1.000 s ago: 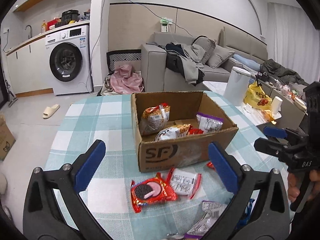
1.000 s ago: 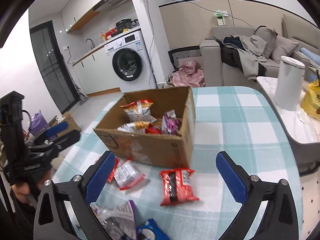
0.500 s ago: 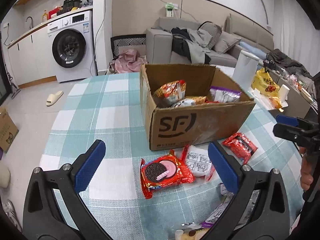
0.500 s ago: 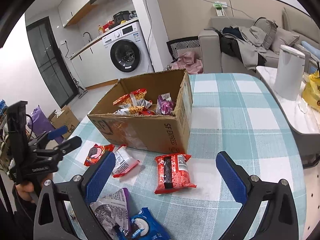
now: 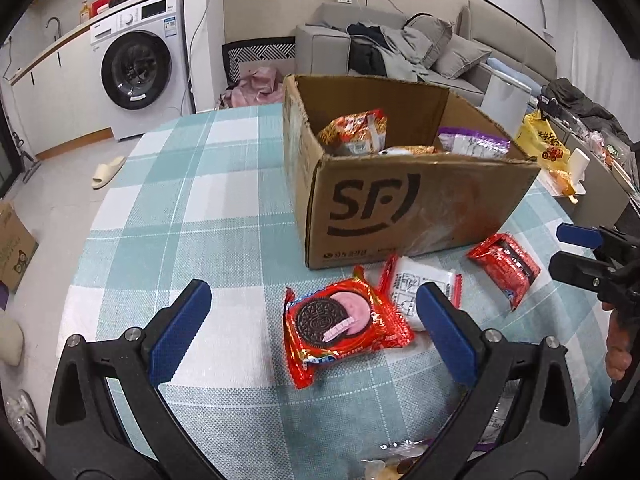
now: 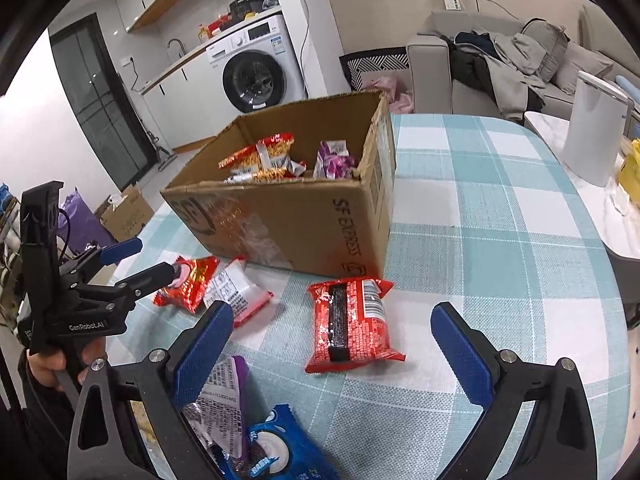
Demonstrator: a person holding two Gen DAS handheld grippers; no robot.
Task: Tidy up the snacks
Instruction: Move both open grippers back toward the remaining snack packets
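Note:
An open cardboard box (image 5: 400, 208) marked SF stands on the checked table and holds several snack packs (image 5: 356, 130). In front of it lie a red Oreo pack (image 5: 344, 328), a white pack (image 5: 424, 284) and a red cookie pack (image 5: 506, 268). My left gripper (image 5: 316, 340) is open, low over the red Oreo pack. My right gripper (image 6: 332, 352) is open, low over the red cookie pack (image 6: 352, 324). A purple pack (image 6: 222, 396) and a blue Oreo pack (image 6: 276, 452) lie near its left finger. The box also shows in the right wrist view (image 6: 296, 216).
The table (image 5: 180, 208) has a teal checked cloth. A white bin (image 6: 592, 128) and a yellow bag (image 5: 540, 148) stand to the right of it. A sofa (image 5: 400, 48) and washing machine (image 5: 140, 64) are behind. A small carton (image 5: 12, 248) sits on the floor at left.
Both grippers have moved down and closer to the table, so the loose packs and box look larger. Both stay open and empty.

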